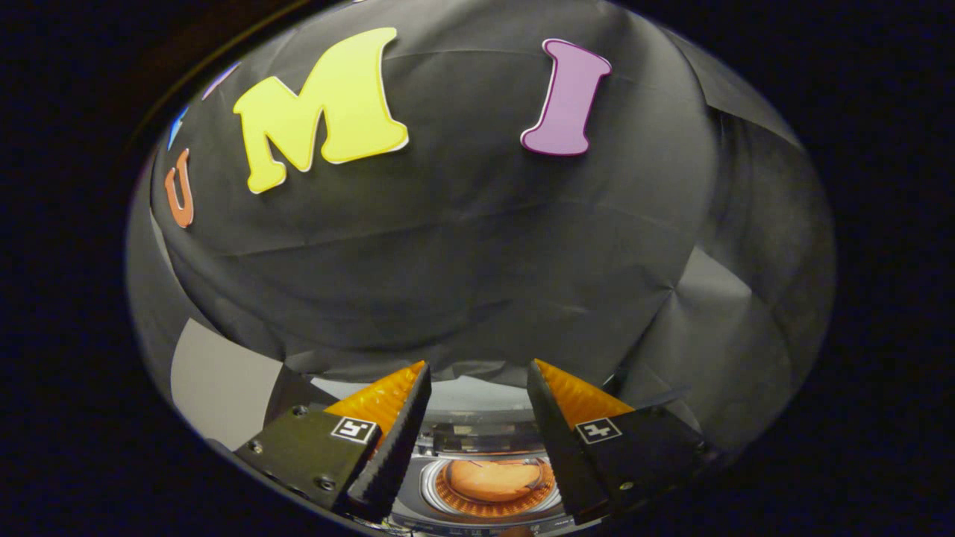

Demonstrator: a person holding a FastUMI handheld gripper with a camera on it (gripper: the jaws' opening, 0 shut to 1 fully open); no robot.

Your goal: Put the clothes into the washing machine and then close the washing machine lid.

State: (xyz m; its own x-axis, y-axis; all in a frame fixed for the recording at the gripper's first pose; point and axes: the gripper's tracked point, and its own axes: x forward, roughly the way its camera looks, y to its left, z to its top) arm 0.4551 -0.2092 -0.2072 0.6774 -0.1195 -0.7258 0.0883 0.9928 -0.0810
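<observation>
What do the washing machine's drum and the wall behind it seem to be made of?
The drum, seen below between the open, empty tongs, looks like perforated metal or plastic: its ring shows fine ribs or holes and an orange glow, so the material stays uncertain. The wall looks like matte black cloth: it has soft folds and creases and no shine.

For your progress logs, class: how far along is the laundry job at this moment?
Done, apparently: an orange garment lies inside the washing machine drum, seen between the fingers. In hand: nothing; the hand-held gripper is open and empty above the machine. Left: closing the lid, since the drum opening looks uncovered.
</observation>
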